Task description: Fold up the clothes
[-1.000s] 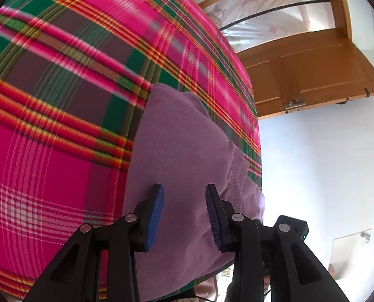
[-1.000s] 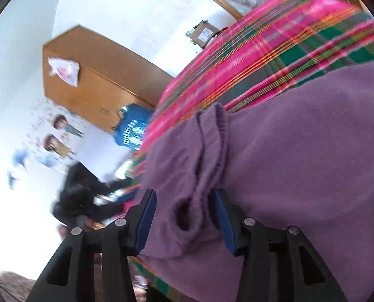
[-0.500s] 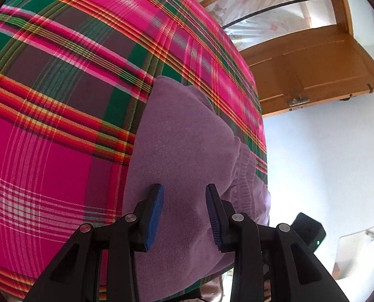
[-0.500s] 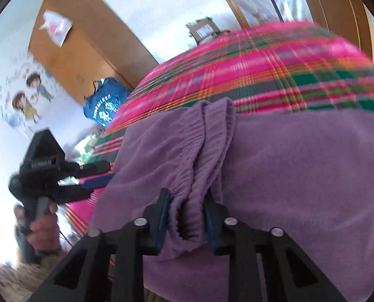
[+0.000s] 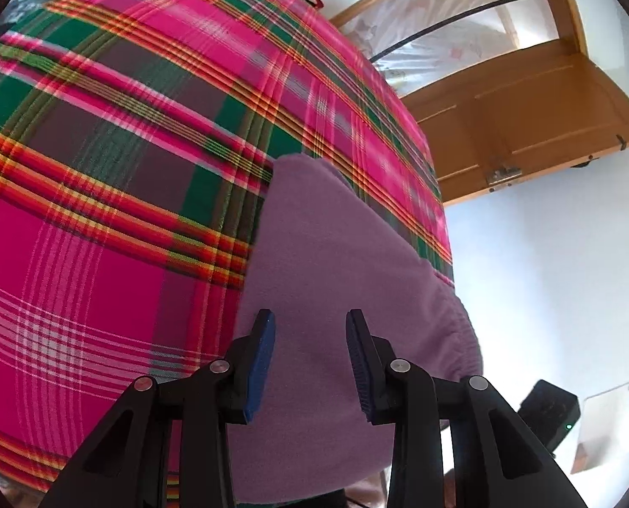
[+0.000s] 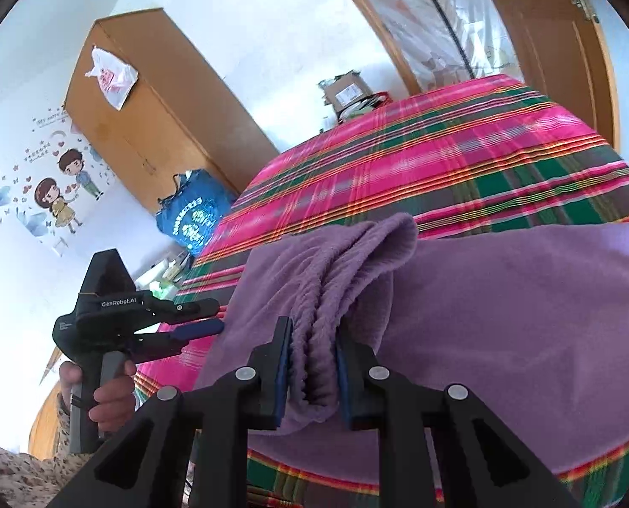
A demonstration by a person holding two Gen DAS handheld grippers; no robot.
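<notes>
Two grippers are at work over a purple garment [image 6: 505, 317] spread on a bed with a pink and green plaid cover [image 5: 115, 194]. The right gripper [image 6: 312, 364] has its blue pads pressed in on the bunched, gathered waistband [image 6: 335, 288], which rises as a ridged fold from between the jaws and fans out just ahead of them; the rest of the cloth lies flat to the right of those jaws. The left gripper [image 5: 310, 364] stands with its pads apart, nothing caught between them, and the smooth purple cloth lies beneath and beyond the gap, reaching ahead to a blunt corner on the plaid. Seen from the right wrist view, that left gripper [image 6: 200, 328] sits off to the left of the pinched waistband, held by a hand [image 6: 106, 402] at the bed's edge, its tips near the garment's left edge. Whether they touch the cloth I cannot tell. A wooden wardrobe [image 6: 145, 118] and a blue bag [image 6: 191, 216] stand beyond.
</notes>
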